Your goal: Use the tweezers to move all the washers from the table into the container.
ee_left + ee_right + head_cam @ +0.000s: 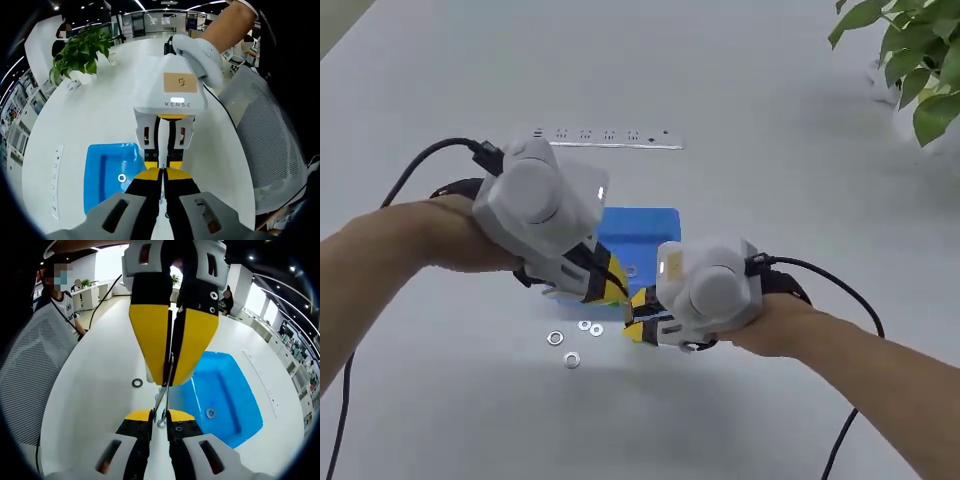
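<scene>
Container: blue container open, on the white table, at 12 o'clock from the two grippers. One washer lies flat on its floor, also seen in the left gripper view. Nothing else made out inside.

Loose washers: four on the table at 7 o'clock from the gripper tips, outside the container and near its front edge. Two touch or nearly touch; two lie apart. The right gripper view catches one of them on the table.

Tongs: left gripper and right gripper meet tip to tip over the container's near edge and hide that edge from the head view. The tweezers run between them. The left jaws are closed on the upper part and the right jaws are pinched on the lower end.

Surroundings: power strip at 12 o'clock beyond the container, plant at 2 o'clock, mesh chair off the table edge.
</scene>
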{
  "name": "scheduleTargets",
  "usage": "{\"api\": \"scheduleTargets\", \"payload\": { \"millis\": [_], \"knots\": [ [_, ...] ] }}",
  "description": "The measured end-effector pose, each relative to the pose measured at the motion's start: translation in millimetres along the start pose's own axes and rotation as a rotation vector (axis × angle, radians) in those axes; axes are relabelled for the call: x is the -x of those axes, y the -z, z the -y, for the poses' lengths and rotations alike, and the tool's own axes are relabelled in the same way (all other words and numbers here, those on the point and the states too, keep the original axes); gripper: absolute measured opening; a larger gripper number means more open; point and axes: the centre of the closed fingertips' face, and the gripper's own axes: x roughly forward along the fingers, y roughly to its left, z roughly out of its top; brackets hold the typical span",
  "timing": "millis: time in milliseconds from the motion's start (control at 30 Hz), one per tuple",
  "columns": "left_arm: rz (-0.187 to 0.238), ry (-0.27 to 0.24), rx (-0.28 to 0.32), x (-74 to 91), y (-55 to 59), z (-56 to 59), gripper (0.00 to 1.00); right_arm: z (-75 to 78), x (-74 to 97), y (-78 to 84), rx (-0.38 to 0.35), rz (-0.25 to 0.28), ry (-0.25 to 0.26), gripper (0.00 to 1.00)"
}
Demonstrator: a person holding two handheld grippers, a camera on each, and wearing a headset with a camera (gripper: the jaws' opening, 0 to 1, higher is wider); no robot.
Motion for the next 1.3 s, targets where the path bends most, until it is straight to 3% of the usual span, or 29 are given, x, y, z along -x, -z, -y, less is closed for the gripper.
{"api": "scheduleTargets", "payload": {
  "millis": [1300],
  "knots": [
    [0.016, 0.007, 0.014, -3.5, -0.9, -4.0, 0.05, 2.0, -1.3, 3.7, -0.044, 0.012, -0.001, 0.11]
  ]
}}
